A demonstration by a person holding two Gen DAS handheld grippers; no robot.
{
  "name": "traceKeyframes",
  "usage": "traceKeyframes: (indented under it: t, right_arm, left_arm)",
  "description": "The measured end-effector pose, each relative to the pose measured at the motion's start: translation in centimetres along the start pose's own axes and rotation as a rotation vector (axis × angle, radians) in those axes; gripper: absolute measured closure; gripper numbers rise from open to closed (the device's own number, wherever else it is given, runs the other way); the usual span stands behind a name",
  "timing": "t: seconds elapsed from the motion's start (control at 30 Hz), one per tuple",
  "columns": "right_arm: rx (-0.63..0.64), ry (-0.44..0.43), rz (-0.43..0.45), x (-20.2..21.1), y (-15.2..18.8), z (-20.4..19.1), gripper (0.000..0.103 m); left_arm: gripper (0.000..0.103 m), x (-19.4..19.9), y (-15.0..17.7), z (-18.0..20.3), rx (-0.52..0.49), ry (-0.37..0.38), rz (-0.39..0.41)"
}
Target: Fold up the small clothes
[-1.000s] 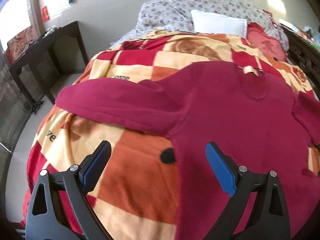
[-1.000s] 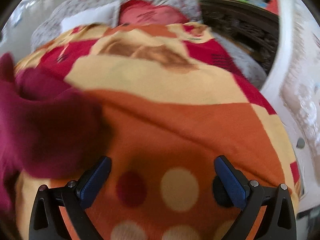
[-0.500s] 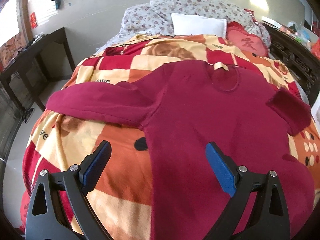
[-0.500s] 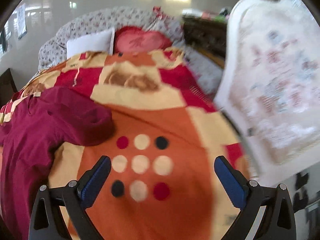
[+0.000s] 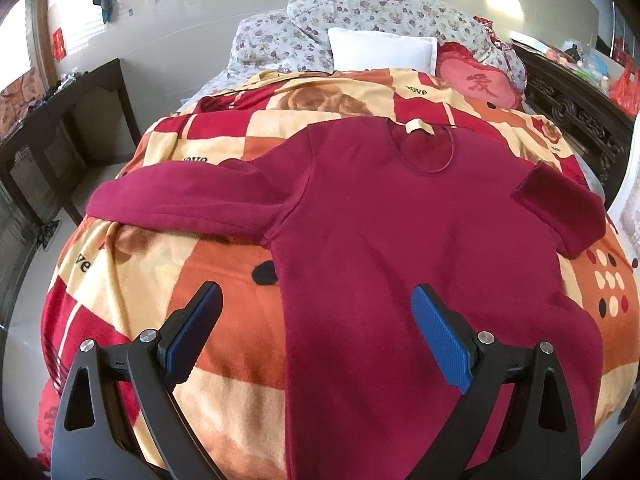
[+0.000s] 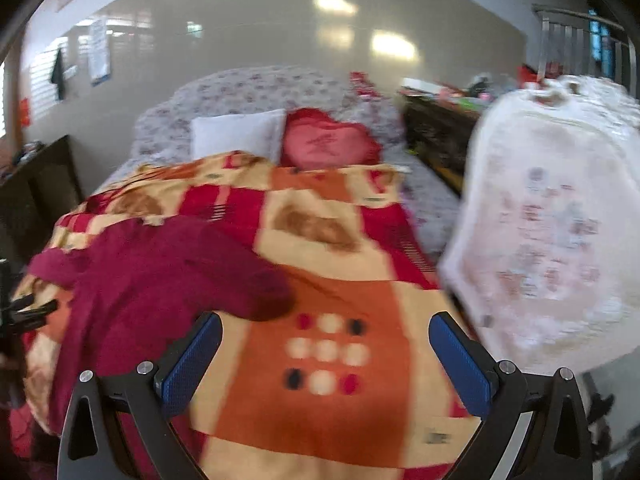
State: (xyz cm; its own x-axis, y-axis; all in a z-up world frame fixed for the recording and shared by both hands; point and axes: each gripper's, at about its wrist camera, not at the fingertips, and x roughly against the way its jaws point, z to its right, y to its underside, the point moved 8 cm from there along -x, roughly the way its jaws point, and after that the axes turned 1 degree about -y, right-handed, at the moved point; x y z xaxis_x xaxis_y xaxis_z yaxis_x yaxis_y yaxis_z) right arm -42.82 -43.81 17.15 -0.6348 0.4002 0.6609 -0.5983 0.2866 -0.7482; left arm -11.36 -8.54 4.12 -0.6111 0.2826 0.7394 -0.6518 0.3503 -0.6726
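Observation:
A dark red long-sleeved top (image 5: 400, 220) lies flat on the bed, neck toward the pillows, left sleeve (image 5: 180, 200) stretched out, right sleeve (image 5: 560, 208) folded back on itself. My left gripper (image 5: 316, 332) is open and empty, held above the top's lower left edge. My right gripper (image 6: 326, 356) is open and empty above the blanket, right of the top (image 6: 160, 280), whose folded sleeve end (image 6: 264, 292) lies just beyond the left finger. The right wrist view is blurred.
The bed has a checked red, orange and cream blanket (image 5: 168, 280), with a white pillow (image 5: 380, 48) and a red heart cushion (image 5: 476, 80) at its head. A dark table (image 5: 60, 112) stands left. A white padded chair back (image 6: 552, 220) stands close at the right.
Both grippers have pulled back and risen from the bed, so more of the top and room shows. Both stay open. The right gripper has drawn away from the sleeve.

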Motion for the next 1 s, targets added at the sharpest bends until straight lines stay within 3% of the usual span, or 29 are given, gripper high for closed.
traceKeyframes:
  t: [0.23, 0.47, 0.63, 1.0]
  right_arm:
    - [0.032, -0.171, -0.035, -6.5, 0.9, -11.0, 0.001]
    - [0.065, -0.241, -0.071, -10.5, 2.0, -19.3, 0.001]
    - [0.004, -0.23, -0.099, -12.1, 2.3, -21.3, 0.001]
    - [-0.06, -0.167, -0.125, -13.6, 1.9, -21.3, 0.001]
  left_arm:
    - [0.007, -0.2, -0.8, 0.7, -0.009, -0.014, 0.017]
    - [0.007, -0.8, -1.6, 0.9, 0.008, -0.003, 0.012]
    - [0.007, -1.2, -1.6, 1.0, 0.016, -0.003, 0.007]
    - [0.007, -1.9, -1.4, 1.2, 0.022, 0.013, -0.008]
